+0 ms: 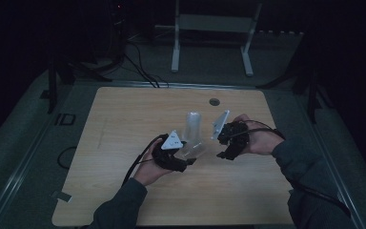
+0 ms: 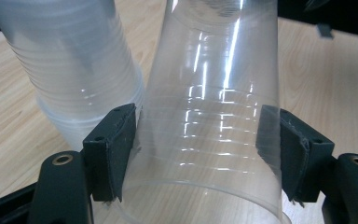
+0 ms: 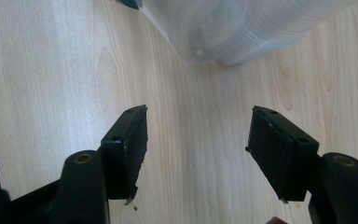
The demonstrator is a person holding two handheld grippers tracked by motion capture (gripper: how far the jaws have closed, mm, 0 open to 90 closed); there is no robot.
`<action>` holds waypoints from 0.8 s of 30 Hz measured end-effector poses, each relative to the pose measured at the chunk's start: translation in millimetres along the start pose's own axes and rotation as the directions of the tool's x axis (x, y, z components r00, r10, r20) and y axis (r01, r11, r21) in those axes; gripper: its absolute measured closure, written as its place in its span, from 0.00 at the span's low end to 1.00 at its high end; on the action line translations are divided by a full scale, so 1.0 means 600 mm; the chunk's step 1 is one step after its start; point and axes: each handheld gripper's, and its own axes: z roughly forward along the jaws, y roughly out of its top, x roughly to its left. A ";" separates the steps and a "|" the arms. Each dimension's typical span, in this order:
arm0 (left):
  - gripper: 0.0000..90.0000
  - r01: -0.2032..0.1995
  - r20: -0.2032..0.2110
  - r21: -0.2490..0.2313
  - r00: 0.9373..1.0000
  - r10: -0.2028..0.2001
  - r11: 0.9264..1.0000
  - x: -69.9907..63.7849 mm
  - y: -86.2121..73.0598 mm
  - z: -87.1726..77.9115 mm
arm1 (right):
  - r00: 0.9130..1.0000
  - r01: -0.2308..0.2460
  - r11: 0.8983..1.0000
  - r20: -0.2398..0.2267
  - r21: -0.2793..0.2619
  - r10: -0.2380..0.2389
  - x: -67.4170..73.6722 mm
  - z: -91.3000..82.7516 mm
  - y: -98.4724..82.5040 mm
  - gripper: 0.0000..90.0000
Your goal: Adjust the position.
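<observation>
A clear plastic cup (image 2: 209, 121) sits between the pads of the left tongs (image 2: 200, 154), which press on its ribbed wall from both sides and hold it. It leans beside a stack of clear cups (image 2: 74, 70), the two touching or nearly so near the left pad. No printing, brand or label can be read on either; their walls carry only moulded rings and glare.

From the high view the stack (image 1: 192, 128) stands mouth-down near the middle of the pale wooden bench (image 1: 124, 124), with the left tongs (image 1: 190, 161) at its foot and the held cup (image 1: 189, 151) a faint glint there.

The right tongs (image 3: 198, 144) hang moderately wide over bare wood, gripping nothing, the stack's rim (image 3: 233, 42) just beyond their tips. In the high view they (image 1: 223, 153) sit to the right of the stack.
</observation>
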 end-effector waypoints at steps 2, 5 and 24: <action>0.33 -0.011 0.003 0.020 1.000 0.011 1.000 -0.002 0.001 0.004 | 1.000 0.006 1.000 -0.006 0.007 -0.006 0.002 0.002 0.002 0.42; 0.33 -0.025 0.008 0.040 1.000 0.025 0.999 -0.007 0.001 0.010 | 1.000 0.014 1.000 -0.011 0.015 -0.014 0.004 0.004 0.004 0.42; 0.33 -0.128 0.083 0.067 0.989 0.122 0.989 -0.030 0.003 0.024 | 0.991 0.122 0.988 -0.057 0.092 -0.117 0.033 0.021 0.021 0.39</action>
